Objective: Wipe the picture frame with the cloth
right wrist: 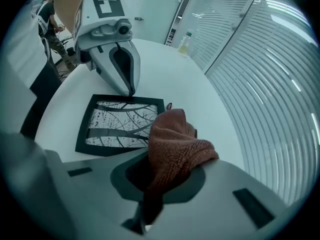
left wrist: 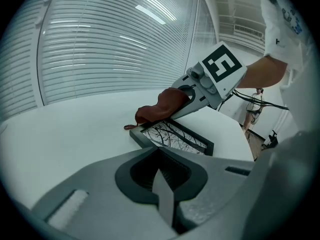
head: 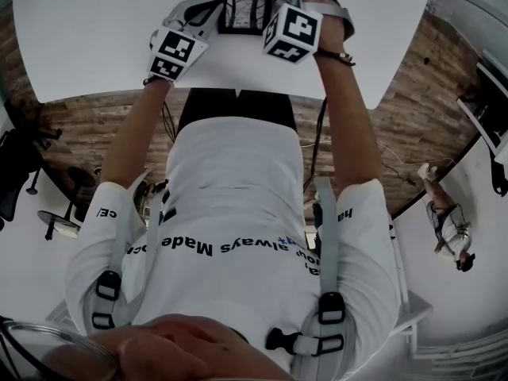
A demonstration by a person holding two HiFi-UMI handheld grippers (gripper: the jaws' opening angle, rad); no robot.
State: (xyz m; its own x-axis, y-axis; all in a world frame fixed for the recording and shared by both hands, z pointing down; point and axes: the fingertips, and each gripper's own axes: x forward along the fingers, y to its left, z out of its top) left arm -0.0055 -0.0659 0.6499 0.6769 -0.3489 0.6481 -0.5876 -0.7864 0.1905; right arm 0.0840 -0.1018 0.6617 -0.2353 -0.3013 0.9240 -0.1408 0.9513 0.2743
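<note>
A black picture frame (right wrist: pixel 120 124) with a bare-branch print lies flat on the white table (head: pixel 95 30). My right gripper (right wrist: pixel 152 159) is shut on a rust-red cloth (right wrist: pixel 175 144), which bunches over the frame's right edge. In the left gripper view the cloth (left wrist: pixel 162 106) touches the frame's far corner (left wrist: pixel 172 136), held by the right gripper (left wrist: pixel 200 96). My left gripper (left wrist: pixel 160 154) is shut with nothing in it. Its tip (right wrist: pixel 131 91) rests at the frame's far edge. From the head view both marker cubes (head: pixel 175 54) (head: pixel 292 32) flank the frame (head: pixel 242 6).
A small bottle (right wrist: pixel 184 43) stands far back on the table. The table's curved edge (head: pixel 373 94) runs near the person's body. Office chairs (head: pixel 24 165) stand on the floor at left. Another person (left wrist: pixel 254 109) stands beyond the table. Window blinds (left wrist: pixel 110 49) line the wall.
</note>
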